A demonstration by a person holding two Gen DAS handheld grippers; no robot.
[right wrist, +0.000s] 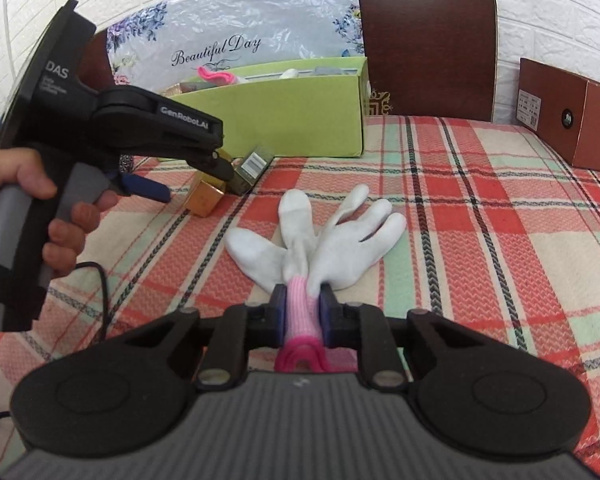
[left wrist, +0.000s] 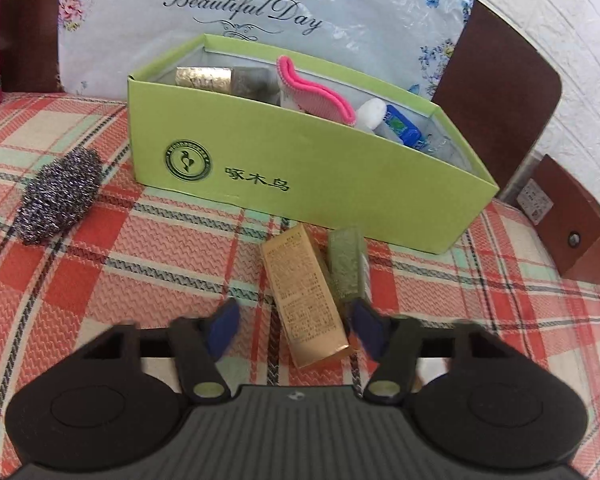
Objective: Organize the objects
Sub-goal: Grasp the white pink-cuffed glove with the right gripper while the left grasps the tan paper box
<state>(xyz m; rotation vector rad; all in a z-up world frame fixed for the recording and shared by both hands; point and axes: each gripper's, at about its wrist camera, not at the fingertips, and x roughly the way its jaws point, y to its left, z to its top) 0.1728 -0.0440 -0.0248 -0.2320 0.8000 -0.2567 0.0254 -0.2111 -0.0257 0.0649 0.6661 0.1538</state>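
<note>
Right wrist view, held item: white knit glove [right wrist: 336, 236] with a pink ribbed cuff, lying flat on the plaid cloth, fingers spread away from the camera.
Right gripper [right wrist: 303, 314]: clenched on the glove's cuff, both blue pads pressing its sides.
Left wrist view, near item: gold rectangular carton [left wrist: 302, 296] printed with small text, lying on the cloth between the jaws.
Left gripper [left wrist: 294, 320]: jaws apart around the gold carton; the right-hand pad is just beside the carton's edge, though contact cannot be told; a clear gap shows at the left-hand pad.
Neighbouring item: green embossed carton [left wrist: 347, 266], lying against the gold carton's far side.
Container: lime-green open cardboard box [left wrist: 300, 168] just behind both cartons, holding a pink brush [left wrist: 312, 90], a gold-foil carton [left wrist: 204, 78] and a blue-capped bottle [left wrist: 400, 126].
Surface: red, cream and mint plaid tablecloth [left wrist: 148, 264].
Outlying item: steel-wool scouring pad [left wrist: 60, 196], left of the box, well apart.
Operator: a hand [right wrist: 32, 216] grips the left tool's handle.
</note>
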